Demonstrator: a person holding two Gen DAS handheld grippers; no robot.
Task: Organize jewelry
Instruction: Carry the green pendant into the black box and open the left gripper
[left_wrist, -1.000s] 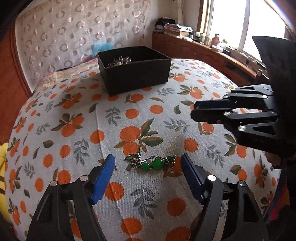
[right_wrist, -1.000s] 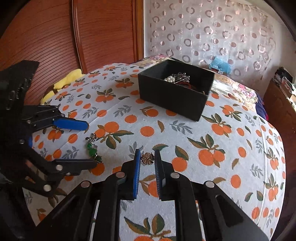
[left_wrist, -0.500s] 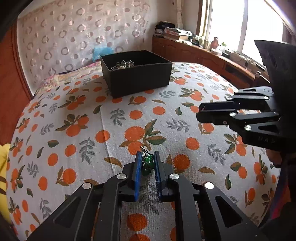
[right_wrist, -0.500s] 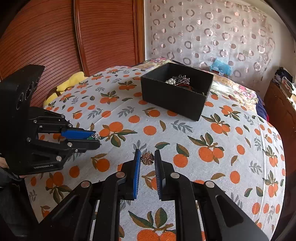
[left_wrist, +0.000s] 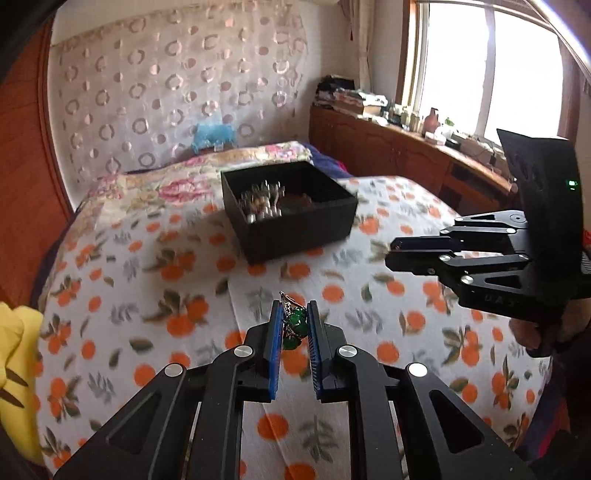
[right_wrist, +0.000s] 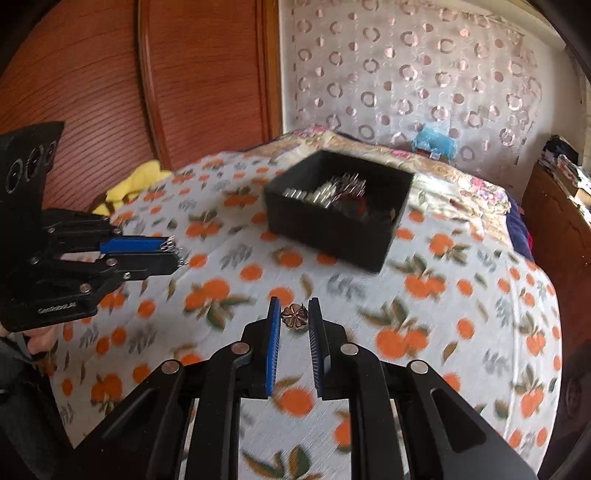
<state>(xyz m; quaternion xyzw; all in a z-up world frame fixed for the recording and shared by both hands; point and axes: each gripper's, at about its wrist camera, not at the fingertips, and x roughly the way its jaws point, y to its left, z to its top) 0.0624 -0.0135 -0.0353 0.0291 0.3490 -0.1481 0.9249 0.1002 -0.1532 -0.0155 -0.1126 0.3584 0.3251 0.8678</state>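
My left gripper (left_wrist: 293, 308) is shut on a green-bead jewelry piece (left_wrist: 297, 323), which hangs between the blue pads above the orange-print bedspread (left_wrist: 177, 295). From the right wrist view, the left gripper (right_wrist: 173, 251) shows a silver chain end poking out of its tips. My right gripper (right_wrist: 293, 304) is shut on a small bronze flower-shaped piece (right_wrist: 294, 316); the left wrist view has the right gripper (left_wrist: 391, 254) at the right, jaws together. Ahead of both stands an open black box (left_wrist: 291, 236) (right_wrist: 325, 236) holding silver jewelry (left_wrist: 262, 203) (right_wrist: 332, 190).
The bedspread (right_wrist: 424, 295) covers a bed. A yellow cloth (left_wrist: 14, 332) (right_wrist: 136, 181) lies at its left edge by a wooden wardrobe (right_wrist: 147, 74). A cluttered wooden cabinet (left_wrist: 388, 151) runs under the window at the right. A person's hand (left_wrist: 528, 332) holds the right gripper.
The left gripper's jaws closed on the green-bead piece and lifted it off the bedspread. The right gripper rose a little, with the flower piece still between its pads.
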